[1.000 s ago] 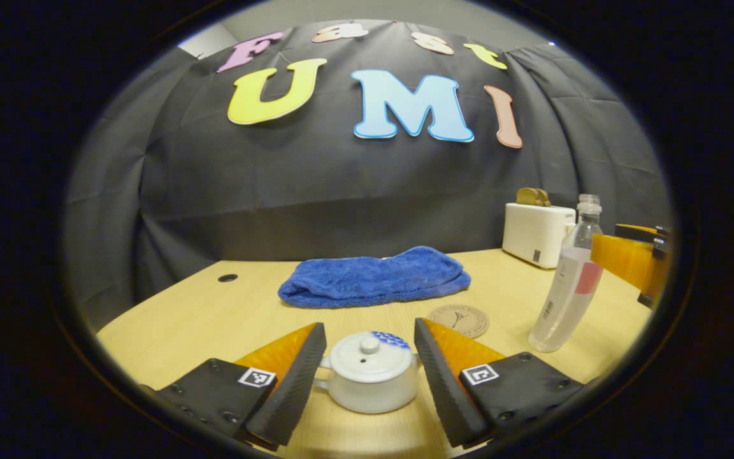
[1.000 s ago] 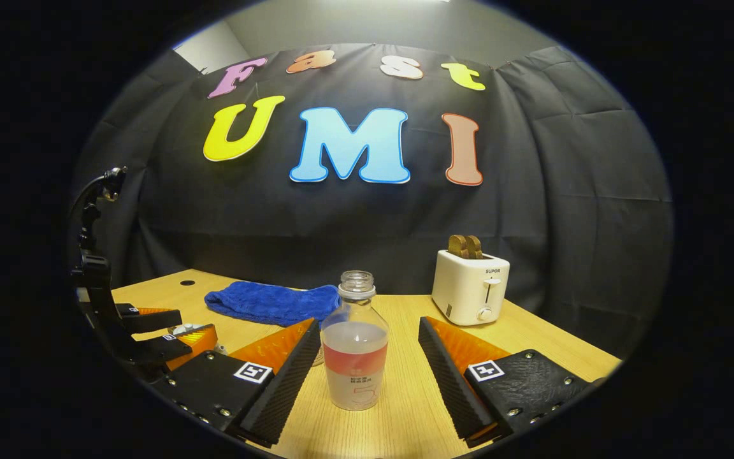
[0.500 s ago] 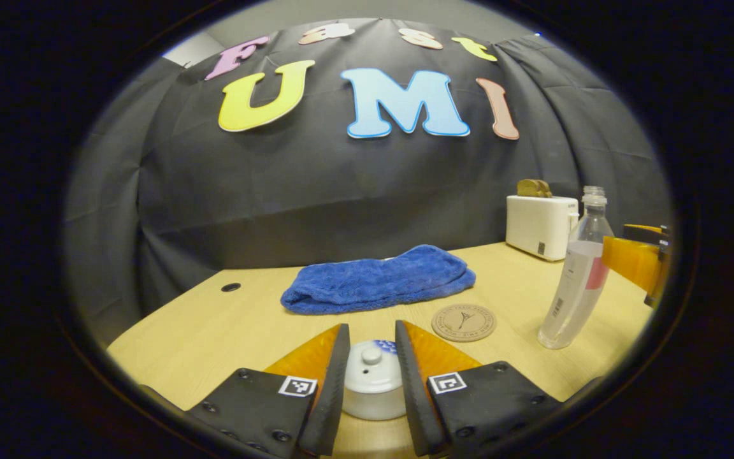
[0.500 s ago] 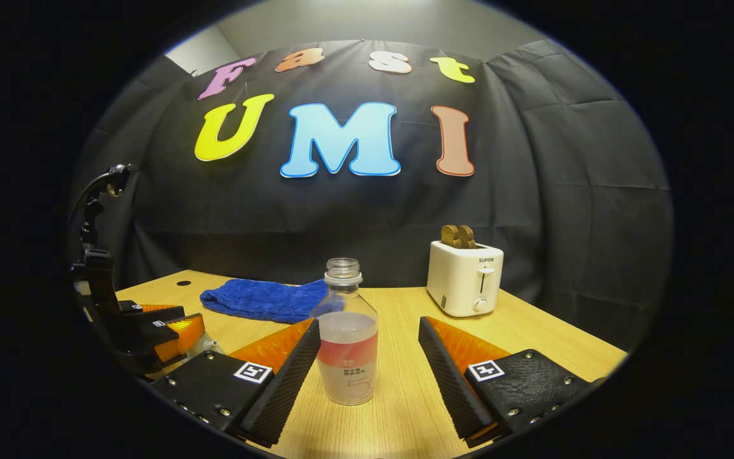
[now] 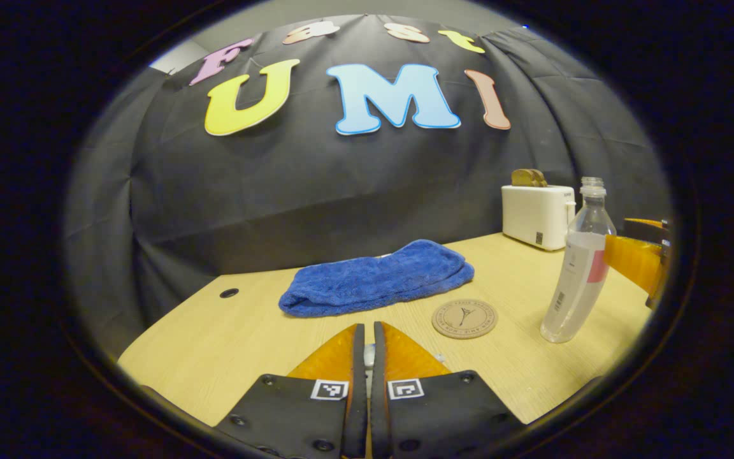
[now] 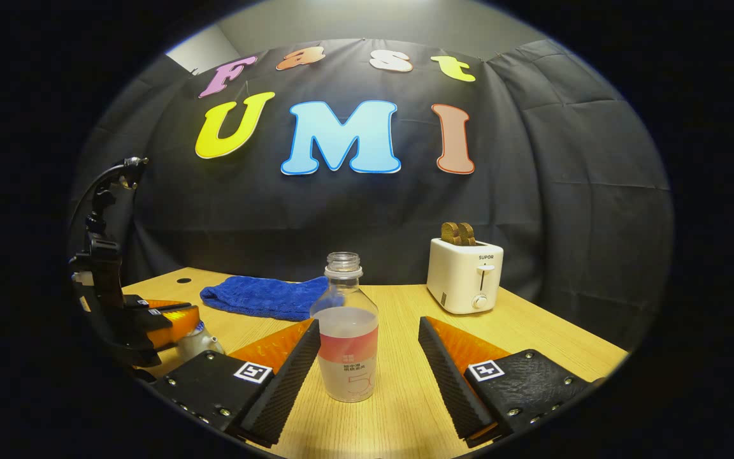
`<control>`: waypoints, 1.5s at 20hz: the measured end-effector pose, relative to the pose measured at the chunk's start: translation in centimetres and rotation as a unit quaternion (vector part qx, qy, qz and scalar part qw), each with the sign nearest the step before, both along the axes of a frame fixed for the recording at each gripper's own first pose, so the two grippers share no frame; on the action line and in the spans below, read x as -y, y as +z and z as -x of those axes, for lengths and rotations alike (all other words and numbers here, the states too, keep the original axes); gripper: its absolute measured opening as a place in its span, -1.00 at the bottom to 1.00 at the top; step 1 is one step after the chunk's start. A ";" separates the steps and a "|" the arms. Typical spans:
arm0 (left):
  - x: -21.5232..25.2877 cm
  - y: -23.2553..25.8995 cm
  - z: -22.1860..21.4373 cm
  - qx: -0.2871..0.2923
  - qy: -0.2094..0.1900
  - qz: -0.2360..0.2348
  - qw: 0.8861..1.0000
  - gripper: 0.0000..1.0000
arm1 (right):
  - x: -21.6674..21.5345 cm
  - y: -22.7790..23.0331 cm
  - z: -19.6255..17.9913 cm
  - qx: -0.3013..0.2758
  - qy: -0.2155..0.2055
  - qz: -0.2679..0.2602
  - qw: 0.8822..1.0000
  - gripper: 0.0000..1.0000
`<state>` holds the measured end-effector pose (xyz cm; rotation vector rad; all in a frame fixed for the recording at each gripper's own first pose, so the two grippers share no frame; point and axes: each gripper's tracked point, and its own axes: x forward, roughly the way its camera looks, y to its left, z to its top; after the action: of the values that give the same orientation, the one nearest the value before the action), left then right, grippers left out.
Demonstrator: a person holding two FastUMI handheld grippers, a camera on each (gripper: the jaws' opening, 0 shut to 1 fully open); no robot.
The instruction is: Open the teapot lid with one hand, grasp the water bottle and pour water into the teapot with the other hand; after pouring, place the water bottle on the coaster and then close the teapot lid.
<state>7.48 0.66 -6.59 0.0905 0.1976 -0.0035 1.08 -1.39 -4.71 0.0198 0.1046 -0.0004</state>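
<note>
On the left, the left gripper [image 5: 365, 357] had its fingers drawn almost together, with only a thin sliver of something pale showing in the gap. That was probably the teapot lid's knob, but whether both fingers pressed on it could not be told. In the right gripper view the same gripper stood over the teapot [image 6: 196, 340] at the desk's [image 6: 399, 414] left edge, the pot's spout seeming to point toward the desk's middle. The step in hand looked like lifting the lid. Done well, it would go straight up, level, with the pinch kept firm on so small a knob, then be held aside, clear of the pot's mouth.

Further right lay the blue towel [image 5: 376, 279], its long axis across the desk, and in front of it the round coaster [image 5: 464, 319], flat and bare.

On the right, the water bottle [image 6: 346, 338] stood upright, uncapped, its long axis vertical and its mouth up. The right gripper [image 6: 368, 373] held its fingers wide apart on either side of it, neither one touching. A toaster [image 6: 466, 275] stood behind.
</note>
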 end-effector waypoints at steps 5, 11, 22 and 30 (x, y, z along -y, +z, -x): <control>0.0 0.6 0.3 0.008 -0.007 0.024 1.000 -0.82 | -0.2 -0.5 -0.2 -0.006 0.005 -0.004 1.000 0.92; -0.4 2.7 0.6 0.038 -0.011 0.027 0.999 -0.82 | -0.3 -0.5 -0.3 -0.010 0.007 -0.003 1.000 0.92; -8.8 2.5 1.1 0.052 0.053 0.022 0.997 -0.82 | -0.9 -1.9 -1.5 -0.034 0.013 0.006 0.999 0.92; -11.9 1.6 1.4 0.046 0.076 0.024 0.996 -0.81 | -2.0 -4.8 -3.5 -0.092 0.032 -0.001 0.995 0.92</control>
<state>6.11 12.57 -4.97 0.0286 0.1117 0.1464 4.55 0.60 -9.55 0.0179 0.2903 0.0626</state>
